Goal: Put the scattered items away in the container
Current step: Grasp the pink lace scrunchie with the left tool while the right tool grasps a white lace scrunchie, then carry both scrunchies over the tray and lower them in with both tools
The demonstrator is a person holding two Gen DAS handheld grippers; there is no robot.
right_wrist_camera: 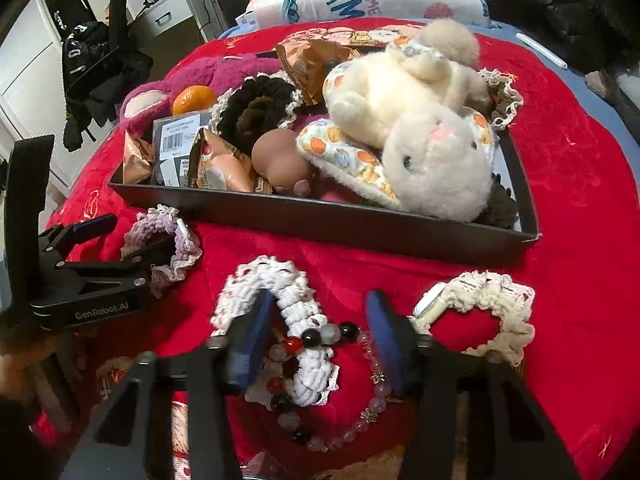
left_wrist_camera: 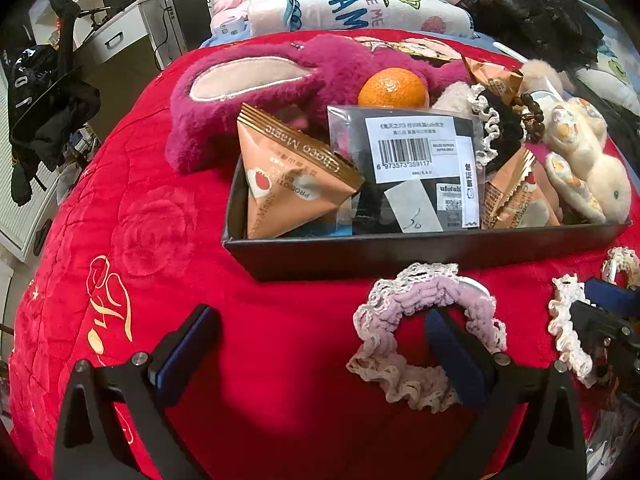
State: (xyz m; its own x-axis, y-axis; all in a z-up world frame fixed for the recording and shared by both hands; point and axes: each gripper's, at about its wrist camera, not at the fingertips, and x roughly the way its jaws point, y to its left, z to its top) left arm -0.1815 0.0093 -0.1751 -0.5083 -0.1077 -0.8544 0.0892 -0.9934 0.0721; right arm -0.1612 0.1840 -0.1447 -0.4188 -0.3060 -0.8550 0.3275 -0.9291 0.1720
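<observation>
The left tongs (left_wrist_camera: 320,344) are lying low over the red bed blanket (left_wrist_camera: 140,240), spread wide, one pad poking through the lilac scrunchie (left_wrist_camera: 424,336) just before the black tray's (left_wrist_camera: 400,248) near wall. The right tongs (right_wrist_camera: 316,340) are also gaping open, straddling a white scrunchie (right_wrist_camera: 288,300) and a bead bracelet (right_wrist_camera: 340,400). A cream scrunchie (right_wrist_camera: 492,312) is lying beside them.

Both wrist cameras sit low and near over the red blanket (left_wrist_camera: 168,216), facing the far black tray (left_wrist_camera: 400,246). The left view looks from the tray's left, the right view from its middle. They share the tray (right_wrist_camera: 320,216) and lilac scrunchie (left_wrist_camera: 424,320).
</observation>
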